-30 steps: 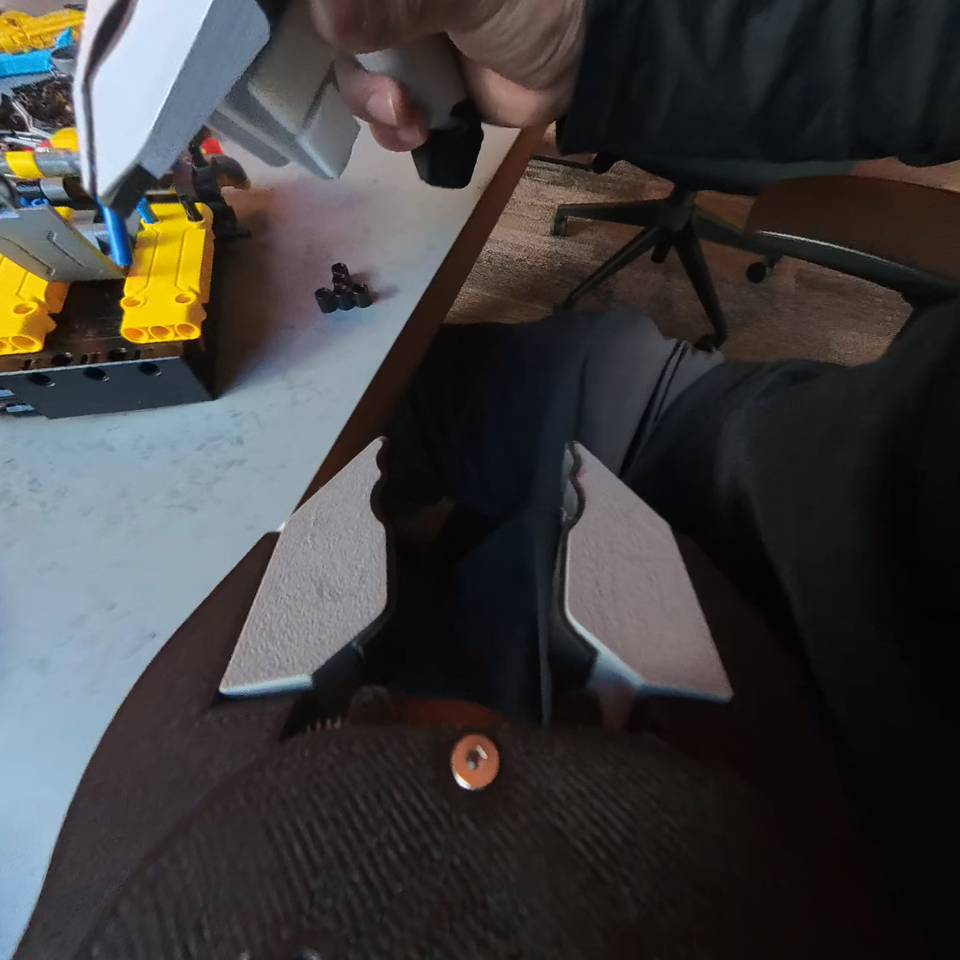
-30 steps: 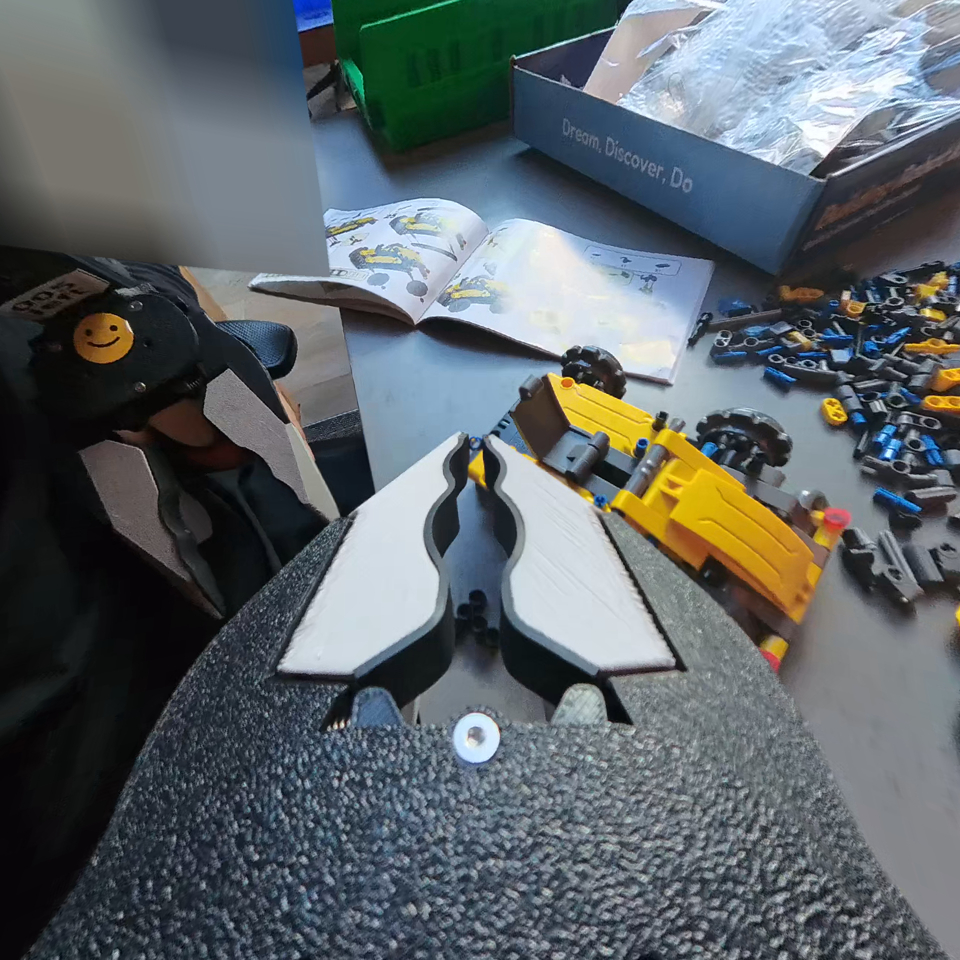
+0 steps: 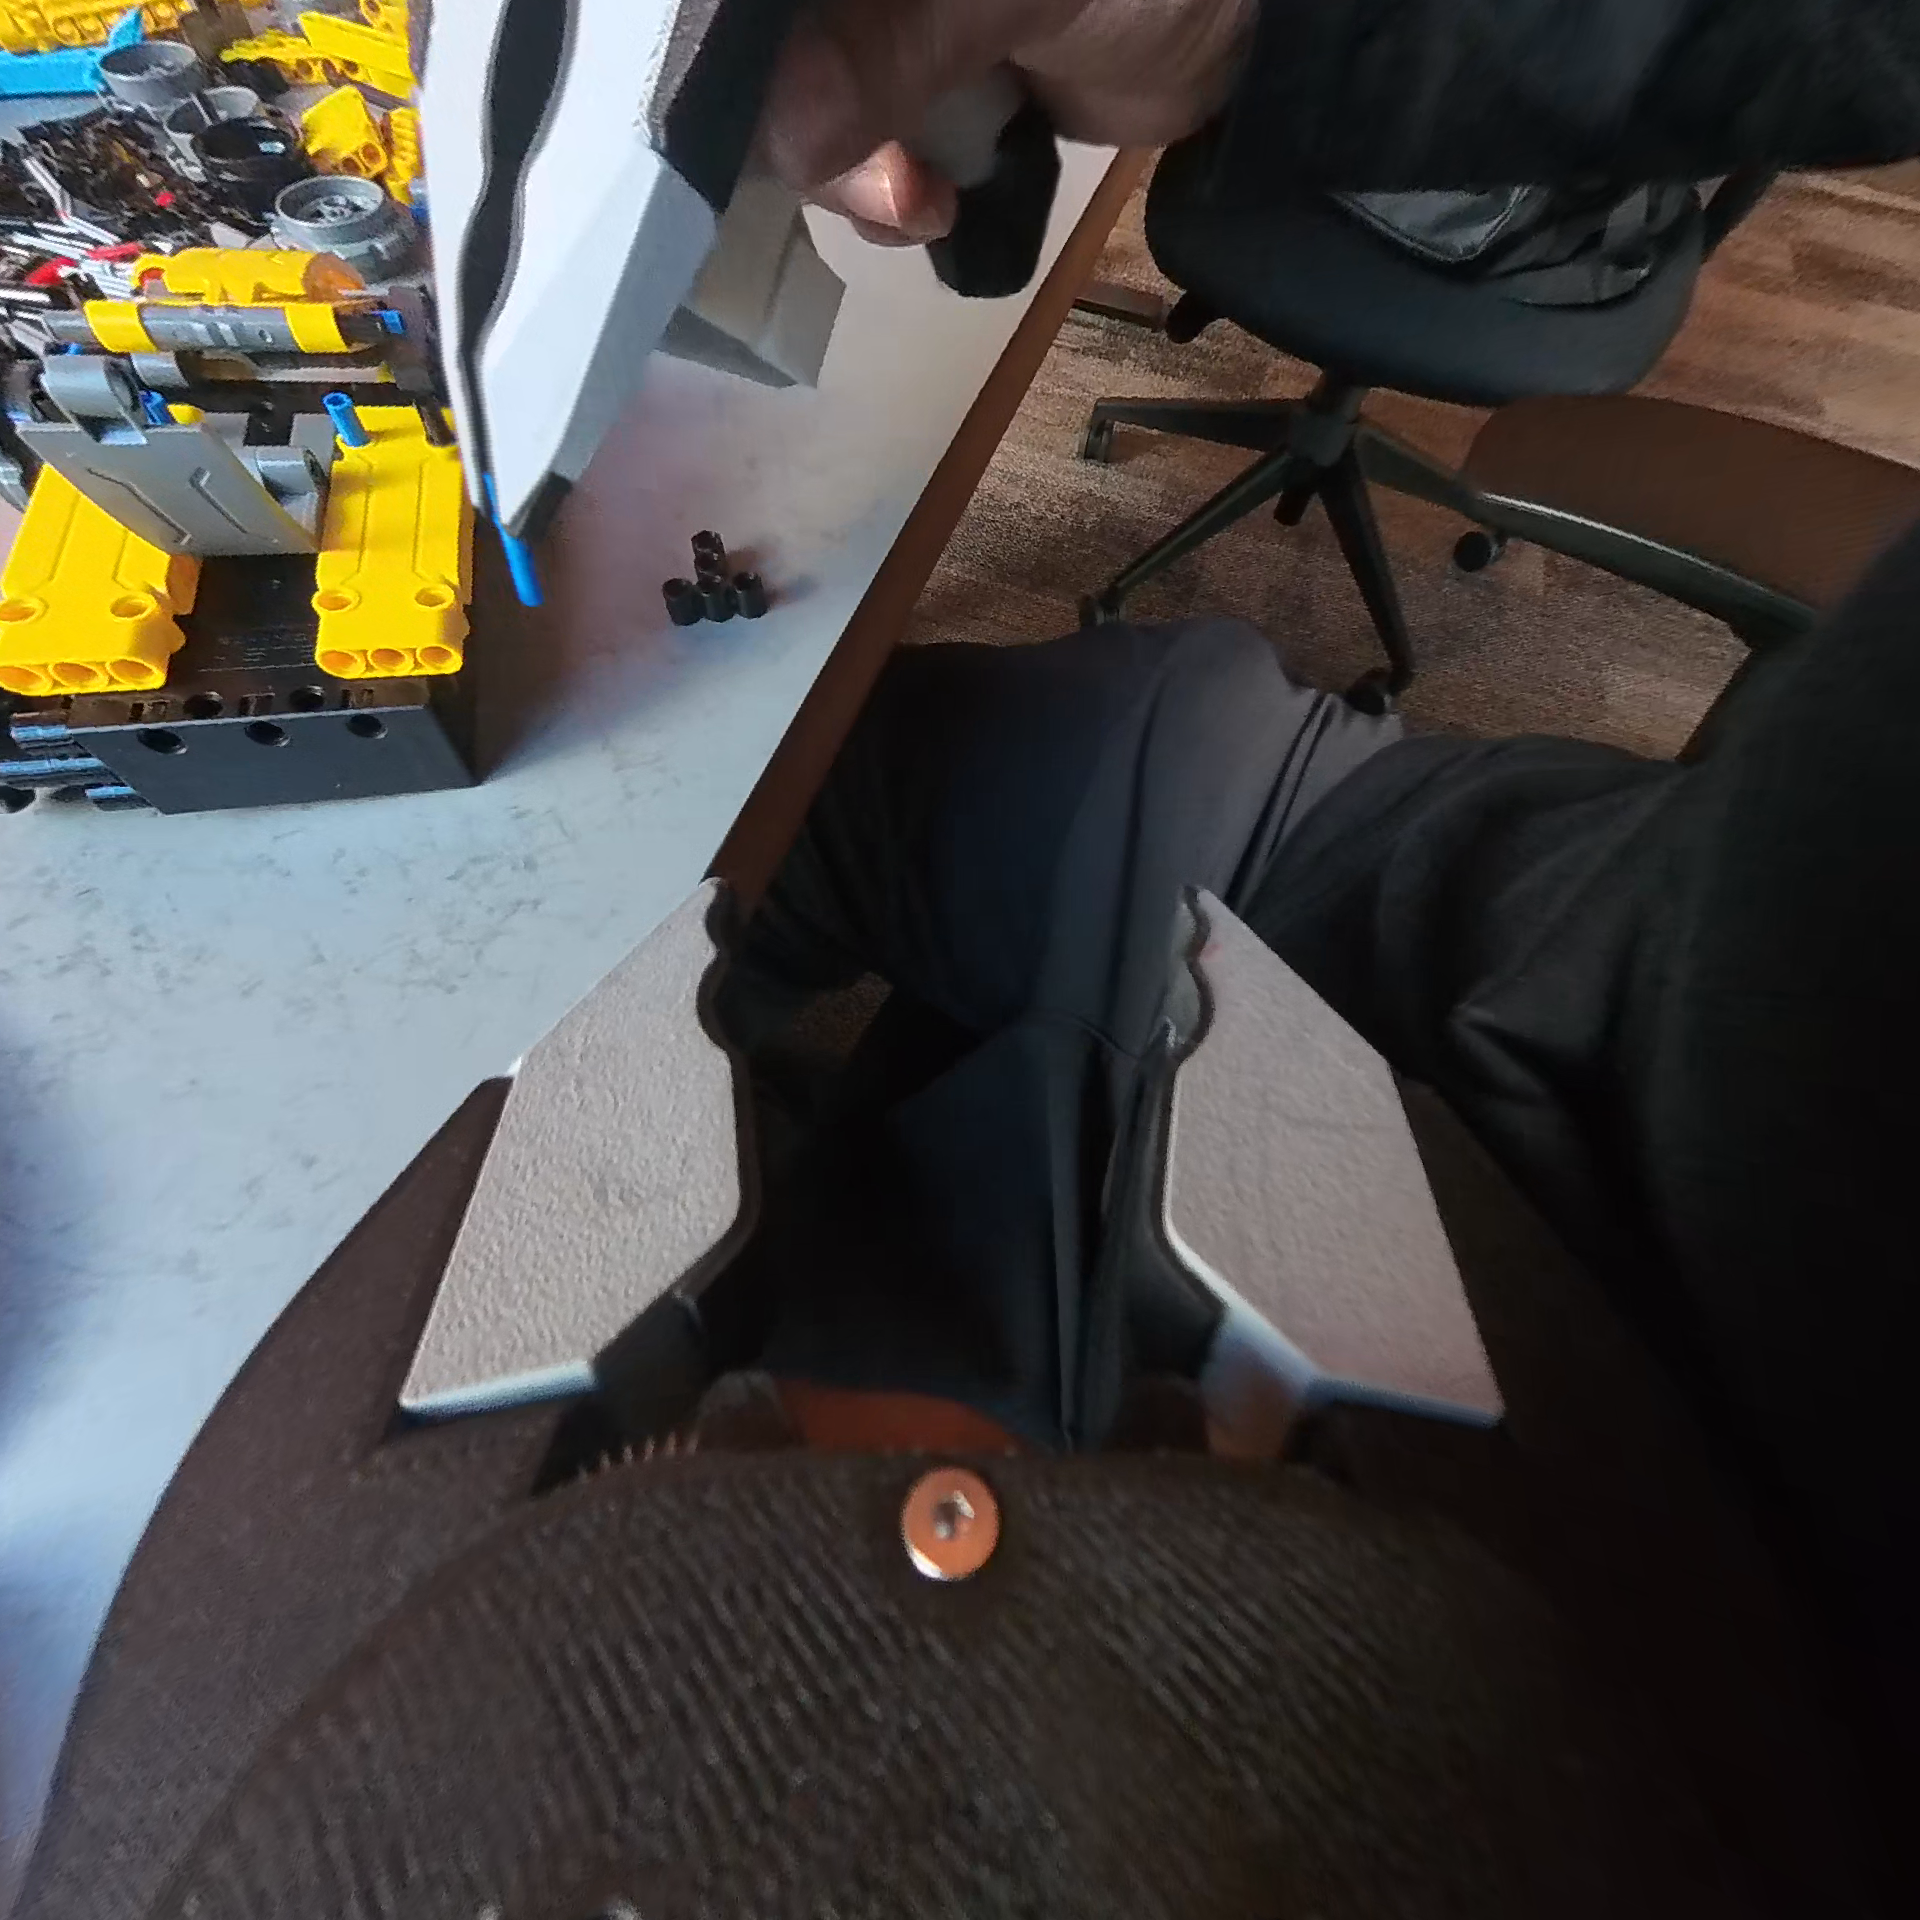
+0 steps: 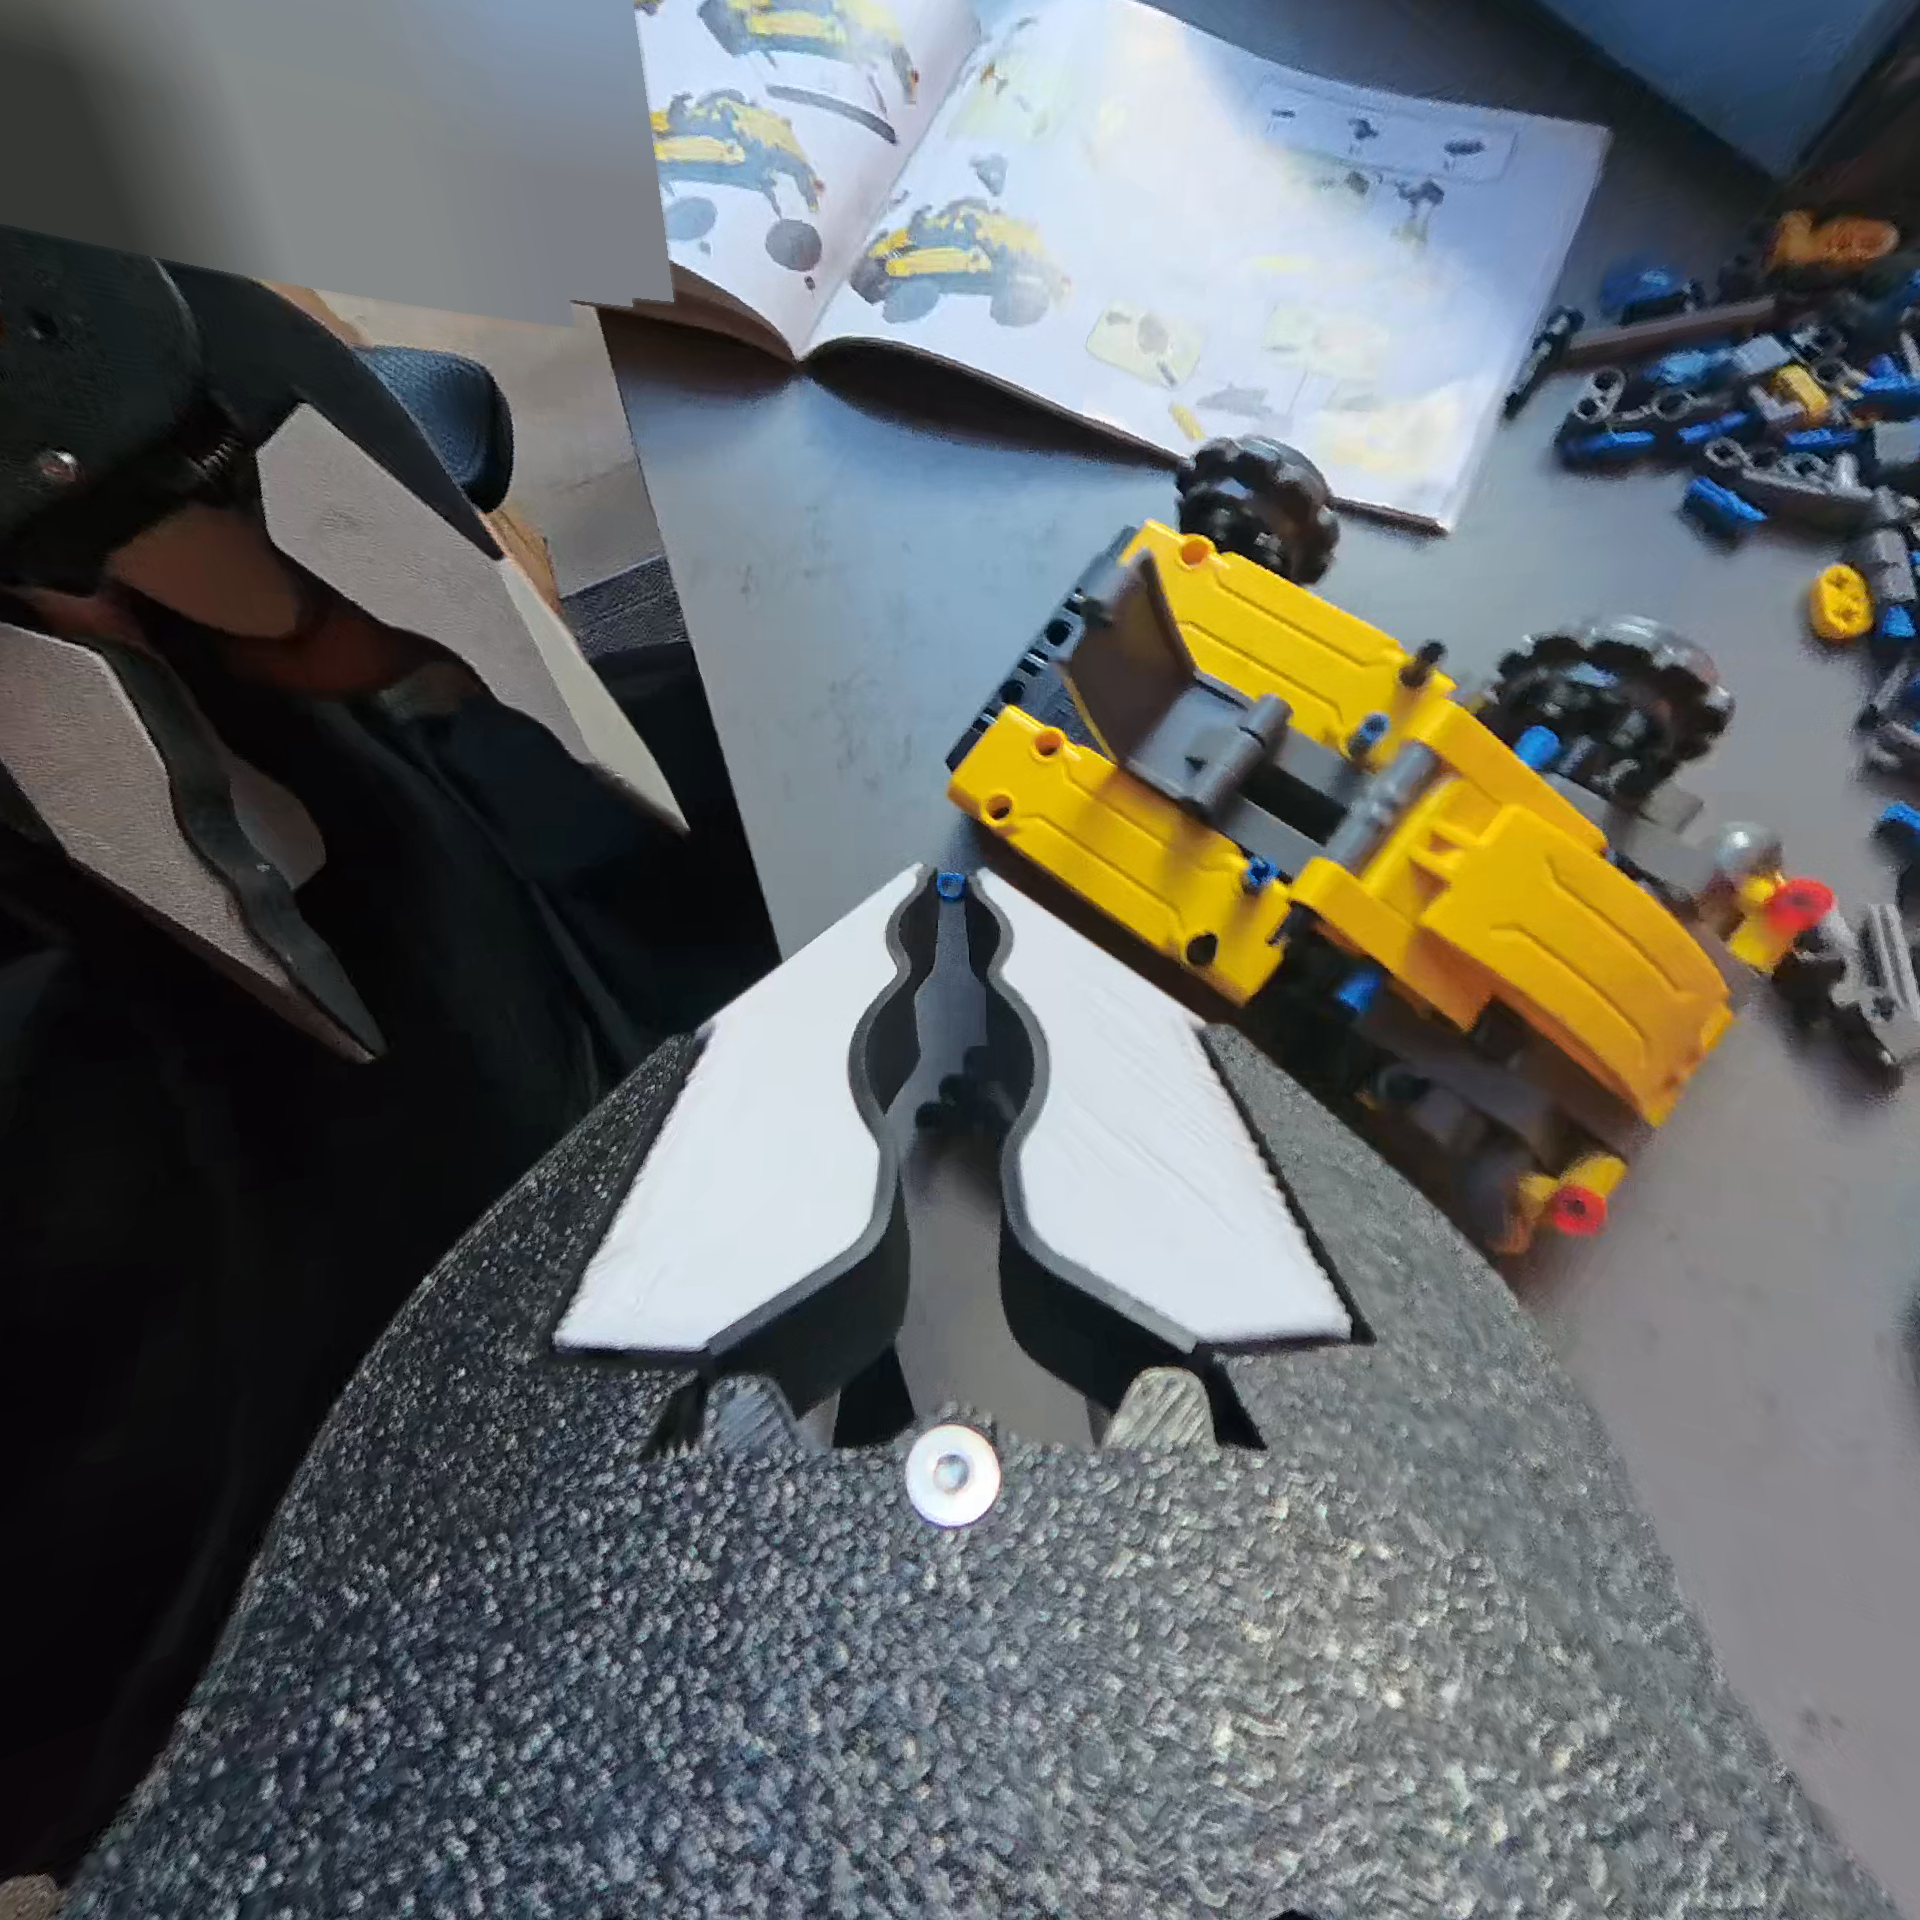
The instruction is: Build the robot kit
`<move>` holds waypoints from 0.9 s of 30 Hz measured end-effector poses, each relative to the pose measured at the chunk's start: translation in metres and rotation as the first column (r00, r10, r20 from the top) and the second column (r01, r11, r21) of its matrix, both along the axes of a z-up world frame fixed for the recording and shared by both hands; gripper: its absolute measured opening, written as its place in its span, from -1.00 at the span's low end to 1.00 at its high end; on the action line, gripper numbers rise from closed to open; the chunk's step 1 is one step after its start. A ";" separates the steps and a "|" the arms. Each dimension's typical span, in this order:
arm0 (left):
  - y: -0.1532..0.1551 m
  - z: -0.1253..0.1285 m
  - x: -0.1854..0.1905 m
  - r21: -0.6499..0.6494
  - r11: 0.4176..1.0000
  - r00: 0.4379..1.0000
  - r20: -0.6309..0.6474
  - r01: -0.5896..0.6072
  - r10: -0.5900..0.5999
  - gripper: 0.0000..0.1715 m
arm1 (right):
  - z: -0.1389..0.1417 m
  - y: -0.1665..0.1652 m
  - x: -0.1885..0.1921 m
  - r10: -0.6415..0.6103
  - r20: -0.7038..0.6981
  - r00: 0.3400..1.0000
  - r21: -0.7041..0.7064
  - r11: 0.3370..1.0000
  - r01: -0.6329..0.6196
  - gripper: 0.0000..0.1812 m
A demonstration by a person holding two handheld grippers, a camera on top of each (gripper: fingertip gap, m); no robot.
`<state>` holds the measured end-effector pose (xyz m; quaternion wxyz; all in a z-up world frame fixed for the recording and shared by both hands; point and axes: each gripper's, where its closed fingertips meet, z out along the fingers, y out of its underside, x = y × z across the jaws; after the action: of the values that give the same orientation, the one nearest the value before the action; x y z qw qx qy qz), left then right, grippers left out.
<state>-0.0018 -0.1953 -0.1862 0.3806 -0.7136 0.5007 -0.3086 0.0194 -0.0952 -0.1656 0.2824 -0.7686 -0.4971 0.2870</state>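
Observation:
My right gripper (image 4: 949, 878) is shut on a small blue pin (image 4: 948, 885) and holds it just off the near rear corner of a yellow and black brick vehicle (image 4: 1351, 862). In the left wrist view the same right gripper (image 3: 499, 509) hangs over the table with the blue pin (image 3: 516, 561) sticking out below its tips, beside the vehicle (image 3: 384, 540). A few small black pins (image 3: 715, 592) lie on the table close by. My left gripper (image 3: 956, 914) is open and empty, held past the table edge over a person's lap.
An open instruction booklet (image 4: 1143, 239) lies behind the vehicle. Loose blue, black and yellow parts (image 4: 1766, 416) are piled at the right, with more (image 3: 208, 125) at the far left. An office chair (image 3: 1351, 416) stands beside the grey table's edge (image 3: 935, 499).
My right gripper, still shut on the blue pin, has moved from above the vehicle to its side and closer to the table. My left gripper stays open over the lap.

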 end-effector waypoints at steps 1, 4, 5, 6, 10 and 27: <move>0.000 0.000 0.000 0.001 1.000 1.000 0.000 0.000 0.000 -0.06 | 0.000 0.003 0.002 -0.020 -0.004 1.000 0.000 1.000 0.020 -0.95; -0.001 -0.001 0.000 0.003 1.000 1.000 -0.006 0.001 -0.001 -0.06 | 0.002 -0.001 -0.003 -0.002 -0.020 1.000 0.000 1.000 0.002 -0.95; -0.001 -0.001 0.000 0.003 1.000 1.000 -0.007 0.001 -0.001 -0.06 | 0.000 -0.004 -0.005 0.013 -0.011 1.000 0.001 1.000 -0.013 -0.95; 0.000 -0.001 0.000 0.002 1.000 1.000 -0.007 0.001 -0.001 -0.06 | -0.001 -0.006 -0.005 0.022 -0.001 1.000 0.001 1.000 -0.022 -0.95; -0.001 -0.002 0.000 -0.001 1.000 1.000 -0.007 0.001 -0.001 -0.05 | 0.000 -0.004 -0.004 0.015 -0.006 1.000 0.002 1.000 -0.015 -0.95; 0.001 -0.001 -0.001 -0.003 1.000 1.000 -0.004 -0.007 0.007 -0.05 | -0.002 -0.004 -0.009 0.023 -0.013 1.000 -0.009 1.000 -0.024 -0.95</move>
<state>-0.0030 -0.1938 -0.1868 0.3797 -0.7165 0.4984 -0.3067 0.0108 -0.0996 -0.1677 0.2784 -0.7622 -0.5030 0.2975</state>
